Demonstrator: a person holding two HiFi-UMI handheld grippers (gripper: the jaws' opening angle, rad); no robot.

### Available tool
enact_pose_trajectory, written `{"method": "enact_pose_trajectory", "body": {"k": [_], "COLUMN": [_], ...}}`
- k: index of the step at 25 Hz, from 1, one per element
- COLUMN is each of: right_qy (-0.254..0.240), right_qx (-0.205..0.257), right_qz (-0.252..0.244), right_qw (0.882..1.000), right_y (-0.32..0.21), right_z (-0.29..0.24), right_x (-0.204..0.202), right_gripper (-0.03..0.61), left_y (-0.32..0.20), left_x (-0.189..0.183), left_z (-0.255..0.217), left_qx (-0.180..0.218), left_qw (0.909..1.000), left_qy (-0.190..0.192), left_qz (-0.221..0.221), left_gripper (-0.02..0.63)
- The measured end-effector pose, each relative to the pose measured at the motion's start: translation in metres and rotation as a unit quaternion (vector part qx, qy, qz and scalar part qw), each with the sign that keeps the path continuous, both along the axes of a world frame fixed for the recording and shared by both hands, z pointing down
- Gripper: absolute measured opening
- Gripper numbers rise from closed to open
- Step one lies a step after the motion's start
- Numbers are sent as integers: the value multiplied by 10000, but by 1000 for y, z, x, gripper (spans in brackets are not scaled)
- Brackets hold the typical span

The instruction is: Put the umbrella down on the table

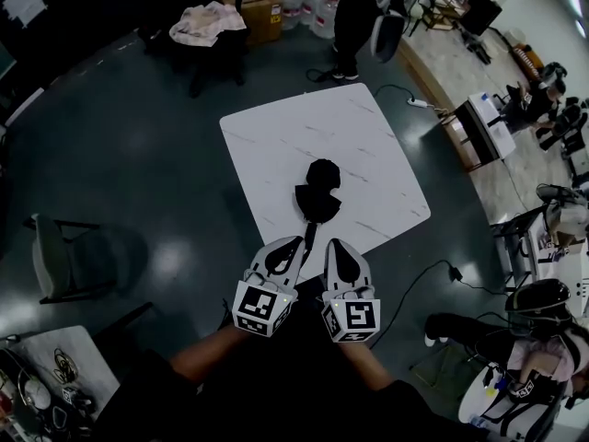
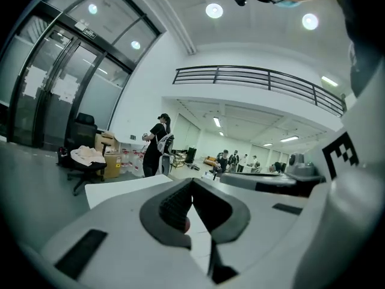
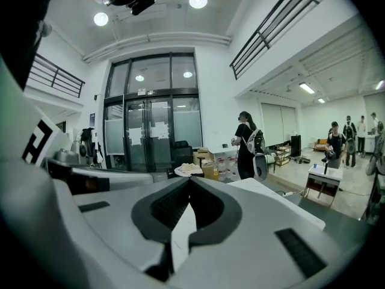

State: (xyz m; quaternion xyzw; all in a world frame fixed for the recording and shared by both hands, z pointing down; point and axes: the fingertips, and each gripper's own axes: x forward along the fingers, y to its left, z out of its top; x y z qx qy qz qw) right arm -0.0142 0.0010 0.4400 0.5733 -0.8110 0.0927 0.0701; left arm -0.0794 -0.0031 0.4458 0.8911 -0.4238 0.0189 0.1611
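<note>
Jaws pressed together and empty on both the left gripper (image 1: 295,241) and the right gripper (image 1: 333,245), side by side. I see the black umbrella (image 1: 320,191) lying on the white counter (image 1: 276,145) just ahead of the jaws, thin end pointing back between them.

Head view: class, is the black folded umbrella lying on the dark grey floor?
No, the black folded umbrella rests on the white marble-patterned square table.
</note>
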Motion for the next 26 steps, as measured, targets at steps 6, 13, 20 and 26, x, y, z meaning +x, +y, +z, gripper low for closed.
{"method": "enact_pose_trajectory", "body": {"k": [6, 13, 20, 26], "right_qy": [246, 280, 311, 254], "right_qx": [10, 84, 154, 166], "right_qz": [-109, 64, 265, 319], "right_qw": [9996, 9996, 9990, 9990], "right_y": [12, 19, 24, 26], "right_z": [5, 4, -2, 2], "right_x": [-15, -10, 4, 16], "right_gripper": [15, 15, 15, 15], "left_y": [14, 21, 22, 23], "left_x": [1, 12, 26, 43], "left_z": [-5, -9, -12, -10], "left_qx": [164, 329, 335, 357], "left_qw": [9998, 9986, 9979, 9969], "left_qy": [-9, -127, -153, -180], "left_qz": [124, 392, 539, 680], "left_gripper": [17, 17, 17, 17]}}
